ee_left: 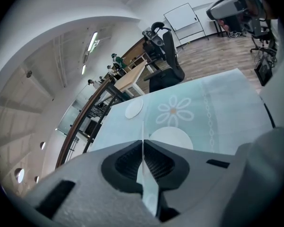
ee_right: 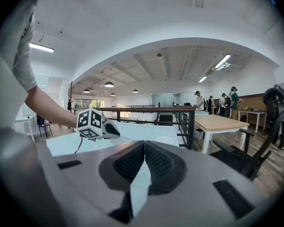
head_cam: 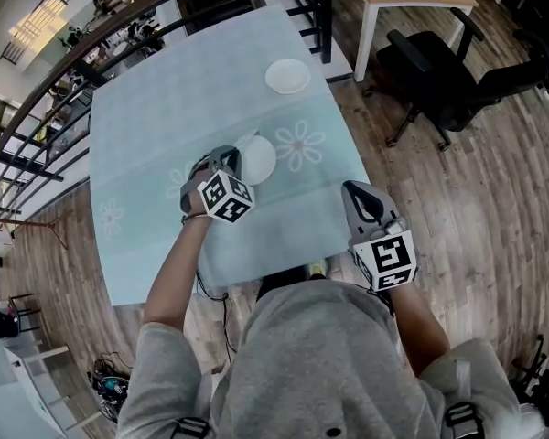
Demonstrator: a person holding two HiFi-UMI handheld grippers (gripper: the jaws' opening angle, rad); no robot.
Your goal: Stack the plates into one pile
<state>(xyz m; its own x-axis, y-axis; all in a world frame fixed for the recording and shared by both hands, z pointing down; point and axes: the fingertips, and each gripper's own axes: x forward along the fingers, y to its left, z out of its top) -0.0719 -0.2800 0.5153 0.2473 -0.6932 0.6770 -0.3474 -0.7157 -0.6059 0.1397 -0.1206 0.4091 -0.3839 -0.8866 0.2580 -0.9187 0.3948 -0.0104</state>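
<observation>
Three plates are in view, and none is stacked yet. Your left hand-held gripper (head_cam: 231, 157) is clamped on the rim of the first plate (ee_left: 143, 132), which stands on edge between its jaws. The second plate (head_cam: 259, 161) lies flat on the flowered cloth of the worktop (head_cam: 156, 99), just beside those jaws. The far plate (head_cam: 287, 75) sits near the worktop's far edge, well apart from the other two. Your right hand-held gripper (head_cam: 359, 193) hangs over the near edge, its jaws pressed together on nothing.
</observation>
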